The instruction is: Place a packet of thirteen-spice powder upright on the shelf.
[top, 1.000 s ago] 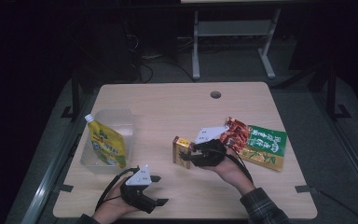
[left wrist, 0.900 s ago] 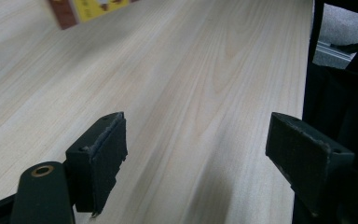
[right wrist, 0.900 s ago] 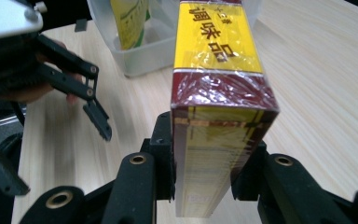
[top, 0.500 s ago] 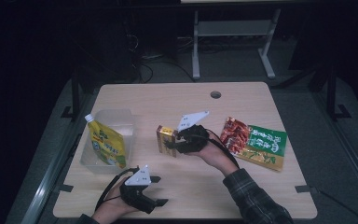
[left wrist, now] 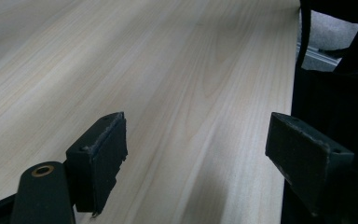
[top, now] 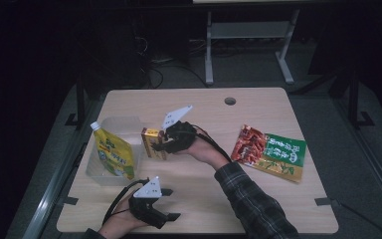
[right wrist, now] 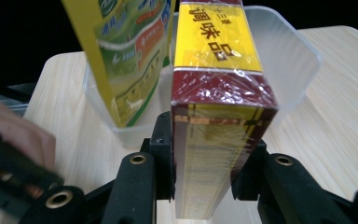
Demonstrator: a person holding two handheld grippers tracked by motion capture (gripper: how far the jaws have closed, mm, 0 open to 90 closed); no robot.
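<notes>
Ideally, the right gripper, pinching the yellow-and-red box at the clear bin's three o'clock rim, should lower it beside the standing pouch, while the left gripper rests spread at six o'clock.

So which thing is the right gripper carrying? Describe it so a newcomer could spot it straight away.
On the light wooden table, look just right of the clear plastic bin at its left side. There the right gripper is clamped on a box. Unlike the yellow-green spouted pouch in the bin and the flat packets lying at the right, it is a rigid yellow and dark red carton in clear film.
</notes>
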